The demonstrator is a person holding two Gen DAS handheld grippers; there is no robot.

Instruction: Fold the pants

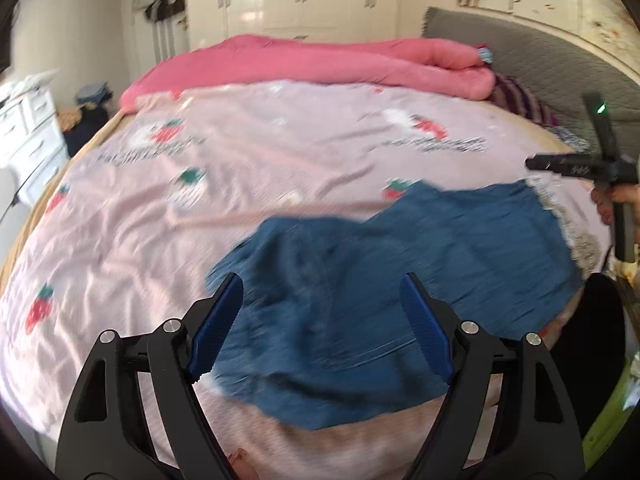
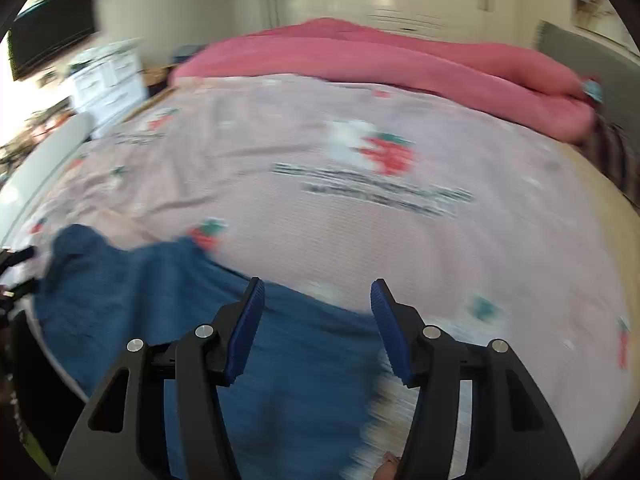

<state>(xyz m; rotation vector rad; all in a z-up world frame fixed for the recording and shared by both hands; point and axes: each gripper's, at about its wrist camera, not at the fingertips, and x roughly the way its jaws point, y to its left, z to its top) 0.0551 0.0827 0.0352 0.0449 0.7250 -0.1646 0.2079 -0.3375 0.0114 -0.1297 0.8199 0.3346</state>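
One rumpled blue pants [image 1: 360,288] lies spread across the strawberry-print bedsheet [image 1: 280,152].

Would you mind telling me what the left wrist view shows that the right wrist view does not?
Only the left wrist view shows the right tool from outside, held at the bed's right side, and the pants' grey waistband. Only the right wrist view shows a dark screen on the wall. Both show the blue pants lying on the strawberry-print sheet, the pink quilt behind, and each camera's own tool open, like the left tool.
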